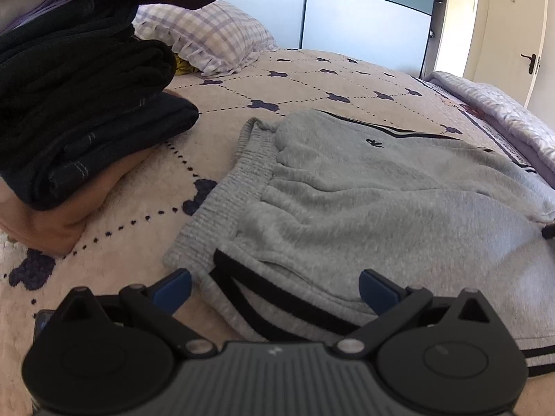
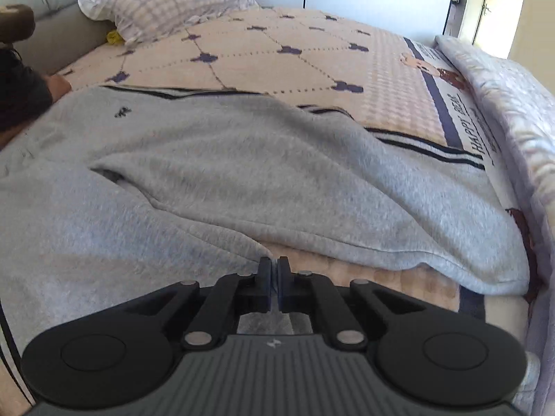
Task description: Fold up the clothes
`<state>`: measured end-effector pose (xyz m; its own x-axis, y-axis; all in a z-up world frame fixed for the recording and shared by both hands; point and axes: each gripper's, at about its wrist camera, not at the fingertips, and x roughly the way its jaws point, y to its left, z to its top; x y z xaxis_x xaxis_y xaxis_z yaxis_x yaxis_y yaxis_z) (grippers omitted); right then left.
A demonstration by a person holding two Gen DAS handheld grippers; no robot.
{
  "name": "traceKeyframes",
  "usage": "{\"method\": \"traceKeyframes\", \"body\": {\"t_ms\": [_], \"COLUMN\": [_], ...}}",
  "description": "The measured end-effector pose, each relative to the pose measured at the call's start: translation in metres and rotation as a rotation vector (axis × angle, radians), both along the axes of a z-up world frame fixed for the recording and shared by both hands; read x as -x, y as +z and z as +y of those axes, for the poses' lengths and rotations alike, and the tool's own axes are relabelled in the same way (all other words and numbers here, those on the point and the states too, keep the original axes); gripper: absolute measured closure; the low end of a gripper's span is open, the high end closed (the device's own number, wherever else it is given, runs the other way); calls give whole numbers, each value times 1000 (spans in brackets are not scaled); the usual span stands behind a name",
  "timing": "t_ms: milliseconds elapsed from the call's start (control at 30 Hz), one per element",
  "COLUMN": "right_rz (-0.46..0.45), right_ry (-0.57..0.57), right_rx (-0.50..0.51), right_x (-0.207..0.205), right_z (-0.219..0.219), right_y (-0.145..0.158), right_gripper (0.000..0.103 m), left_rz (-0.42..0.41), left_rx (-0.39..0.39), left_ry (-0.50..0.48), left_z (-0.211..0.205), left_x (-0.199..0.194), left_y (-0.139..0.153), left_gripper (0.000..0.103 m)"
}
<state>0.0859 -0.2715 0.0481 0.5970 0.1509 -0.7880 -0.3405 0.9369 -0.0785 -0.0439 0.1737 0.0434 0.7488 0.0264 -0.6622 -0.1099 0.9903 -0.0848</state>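
Left wrist view: left gripper has its fingers spread wide, holding nothing, low over the near corner of the grey sweatpants where the ribbed waistband meets the black side stripes. Pants lie spread on the patterned bedspread, waistband to the left, legs running right. My read: next is a pinch at that waistband corner — get both layers between the pads, not just the top one, or the fold will skew.

A stack of dark folded clothes sits close on the left, just beside the waistband; a fold toward that side could bump it. Checked pillow is well behind.

Right wrist view: right gripper has its fingers closed together at the grey cloth's edge, at the crotch — whether fabric is pinched between them, cannot tell. One leg lies diagonally, lumpy, not flat; smooth before folding. A rolled quilt runs along the bed's right side, limiting room there.
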Motion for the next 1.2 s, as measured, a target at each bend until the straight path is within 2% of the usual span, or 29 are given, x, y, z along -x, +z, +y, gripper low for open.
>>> {"method": "traceKeyframes", "body": {"t_ms": [67, 200, 267, 300, 400, 467, 500, 533, 600, 733, 767, 833, 900, 967, 1000, 1067, 1100, 1133, 1167, 1200], "right_rz": [6, -42, -95, -98, -81, -89, -86, -78, -55, 6, 34, 80, 100, 101, 99, 99, 109, 119, 123, 121], "right_ry": [-3, -104, -165, -183, -177, -134, -111, -82, -13, 152, 190, 218, 217, 143, 98, 33, 10, -11, -37, -62], "right_rx": [51, 26, 131, 124, 4, -6, -18, -37, -75, -102, -83, 25, 105, 186, 226, 277, 244, 189, 121, 55], "right_x": [-1, 4, 7, 9, 21, 32, 36, 41, 48, 62, 64, 66, 68, 65, 63, 63, 65, 68, 75, 83], "right_z": [9, 5, 4, -2, -18, -15, -11, -6, 5, 42, 55, 74, 82, 71, 63, 42, 26, 11, -6, -20], "right_y": [-12, -8, -7, -5, 4, 10, 13, 15, 18, 17, 12, -2, -11, -9, -7, -4, 3, 11, 22, 32], "right_gripper": [101, 101, 103, 103, 103, 98, 92, 77, 62, 62, 62, 73, 74, 90, 93, 91, 91, 90, 89, 84], "left_rz": [-5, -17, -14, -12, 14, 24, 29, 32, 26, 43, 59, 53, 57, 64, 61, 48, 37, 23, 19, 15], "left_rx": [22, 51, 94, 117, 198, 239, 259, 275, 289, 272, 281, 277, 253, 245, 246, 255, 263, 277, 277, 278], "left_ry": [10, 31, 51, 60, 90, 124, 142, 159, 183, 185, 188, 190, 183, 181, 189, 192, 187, 181, 174, 168], "left_z": [4, 13, 19, 22, 27, 27, 28, 28, 29, 26, 26, 25, 20, 18, 17, 16, 15, 15, 15, 15], "left_x": [3, 4, -1, -3, -15, -21, -23, -25, -26, -23, -22, -17, -18, -25, -29, -37, -39, -39, -40, -40], "left_y": [4, 10, 11, 11, 5, -1, -5, -7, -8, -11, -14, -16, -17, -19, -19, -19, -19, -20, -20, -20], "left_gripper": [0, 0, 0, 0, 0, 0, 0, 0, 0, 0, 0, 0, 0, 0, 0, 0, 1, 10, 37, 49]}}
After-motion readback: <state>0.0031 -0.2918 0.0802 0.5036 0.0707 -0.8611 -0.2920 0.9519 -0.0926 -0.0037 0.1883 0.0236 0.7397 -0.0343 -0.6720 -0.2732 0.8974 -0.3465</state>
